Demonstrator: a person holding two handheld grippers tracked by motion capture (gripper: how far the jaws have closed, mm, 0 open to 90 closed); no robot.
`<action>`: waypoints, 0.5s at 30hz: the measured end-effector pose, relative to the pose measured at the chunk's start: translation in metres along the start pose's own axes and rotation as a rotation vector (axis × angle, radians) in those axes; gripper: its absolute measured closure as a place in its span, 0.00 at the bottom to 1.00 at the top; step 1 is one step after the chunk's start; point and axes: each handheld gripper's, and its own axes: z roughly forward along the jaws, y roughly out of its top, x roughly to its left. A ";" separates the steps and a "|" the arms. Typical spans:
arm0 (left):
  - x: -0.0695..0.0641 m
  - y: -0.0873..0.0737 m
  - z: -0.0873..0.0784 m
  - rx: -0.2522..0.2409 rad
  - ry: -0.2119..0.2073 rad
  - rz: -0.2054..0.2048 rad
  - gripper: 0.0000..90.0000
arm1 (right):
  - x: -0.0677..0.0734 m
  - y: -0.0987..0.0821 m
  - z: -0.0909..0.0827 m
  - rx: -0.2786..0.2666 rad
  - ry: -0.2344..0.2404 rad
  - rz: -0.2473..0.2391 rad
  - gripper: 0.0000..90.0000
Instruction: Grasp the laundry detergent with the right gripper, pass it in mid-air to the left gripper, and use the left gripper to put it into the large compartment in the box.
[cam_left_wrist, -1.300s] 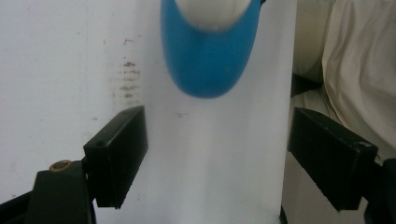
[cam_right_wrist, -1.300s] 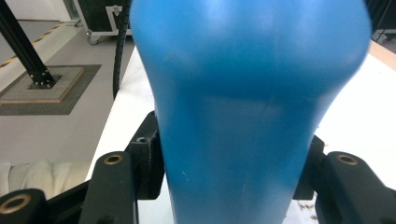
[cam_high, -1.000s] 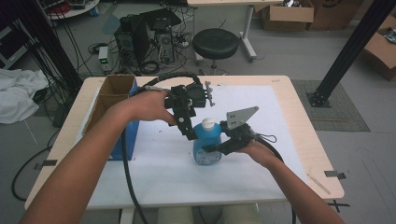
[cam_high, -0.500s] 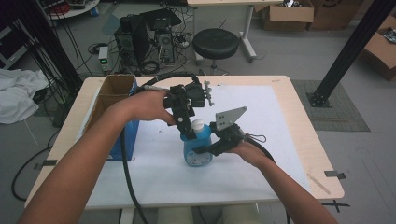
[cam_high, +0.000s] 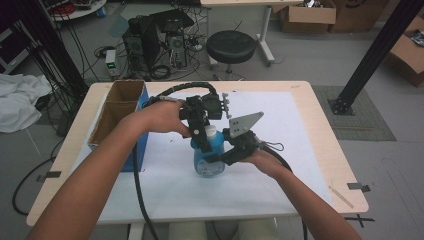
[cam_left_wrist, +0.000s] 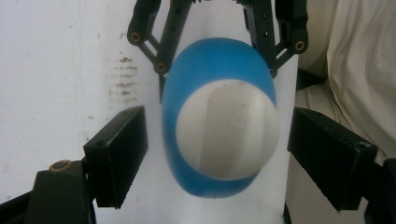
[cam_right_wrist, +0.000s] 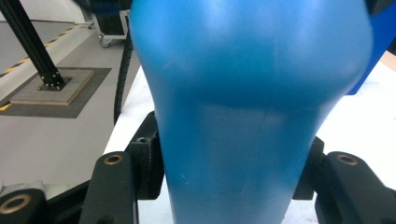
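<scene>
Blue bottle (cam_high: 210, 157) stands upright on the white sheet (cam_high: 300, 130) that covers the wooden table (cam_high: 325, 115), a little left of the sheet's middle and just right of the open cardboard box (cam_high: 117, 112) with its blue side. Your right gripper (cam_high: 220, 159) comes in from the right at a low slant and its jaws are clamped on the bottle's body; in the right gripper view the blue bottle (cam_right_wrist: 247, 107) sits pressed between the two black pads, one on each side of its lower part. The grey three-cornered plate (cam_high: 243, 123) rises above that gripper.

Your left gripper (cam_high: 202, 142) hangs over the bottle from above, pointing down at the white cap (cam_high: 211, 132). In the left gripper view you look straight down on the white cap (cam_left_wrist: 227, 129) and the blue shoulders around it, with your gripper's two black pads (cam_left_wrist: 120, 149) standing apart on either side. Bare sheet shows between each pad and the bottle, so these jaws are spread and grip nothing. Beyond the bottle, at the top of that view, the linkages of the right gripper (cam_left_wrist: 215, 28) reach onto the blue body from both sides.

Your left hand (cam_high: 160, 117) holds its gripper just above the bottle's neck; your right hand (cam_high: 265, 160) sits low, near the sheet.
</scene>
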 end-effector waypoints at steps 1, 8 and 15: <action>0.000 0.000 0.001 0.001 0.002 0.003 0.23 | 0.000 0.000 0.000 0.000 0.000 -0.001 0.49; 0.003 -0.001 0.005 -0.002 0.003 0.001 0.23 | 0.000 0.004 0.001 0.001 0.001 -0.002 0.49; 0.002 -0.002 0.009 -0.005 0.003 -0.002 0.23 | -0.001 0.008 -0.001 -0.006 -0.003 -0.004 0.49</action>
